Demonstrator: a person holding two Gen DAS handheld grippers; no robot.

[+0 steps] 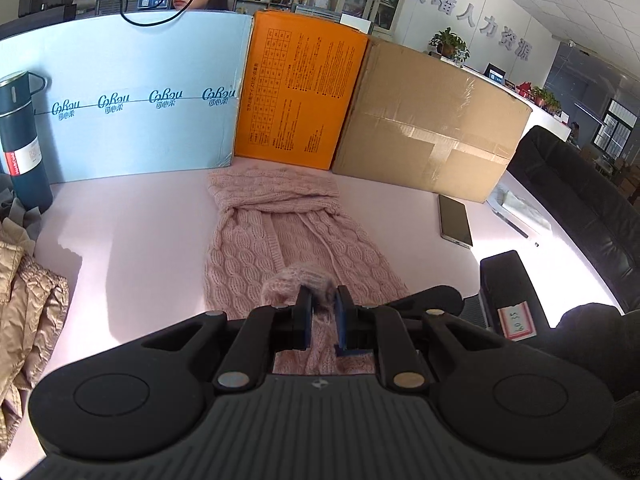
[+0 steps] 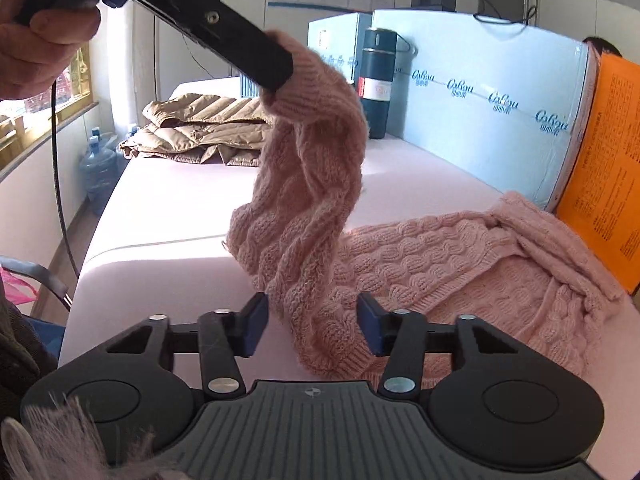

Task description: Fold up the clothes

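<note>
1. Pink cable-knit is filling both views: the sweater (image 1: 280, 236) is lying lengthwise on the pale counter (image 1: 132, 232), its far end reaching the orange box (image 1: 300, 96).
2. My left gripper (image 1: 323, 304) is pinching a fuzzy cuff end of the knit, jaws nearly together on it. In the right wrist view the same gripper (image 2: 276, 68) is raising the sleeve (image 2: 308, 184) high, so it is hanging in a long drape with its lower part trailing onto the body.
3. I am judging that the lift is there to carry the sleeve clear of the counter and lay it across the torso.
4. My right gripper (image 2: 312, 324) is standing wide, holding nothing, its pads flanking the hanging sleeve's low end, perhaps to steady it.
5. A tan quilted jacket (image 2: 200, 128) is sitting folded at the far end of the counter, well apart from the sweater.
</note>
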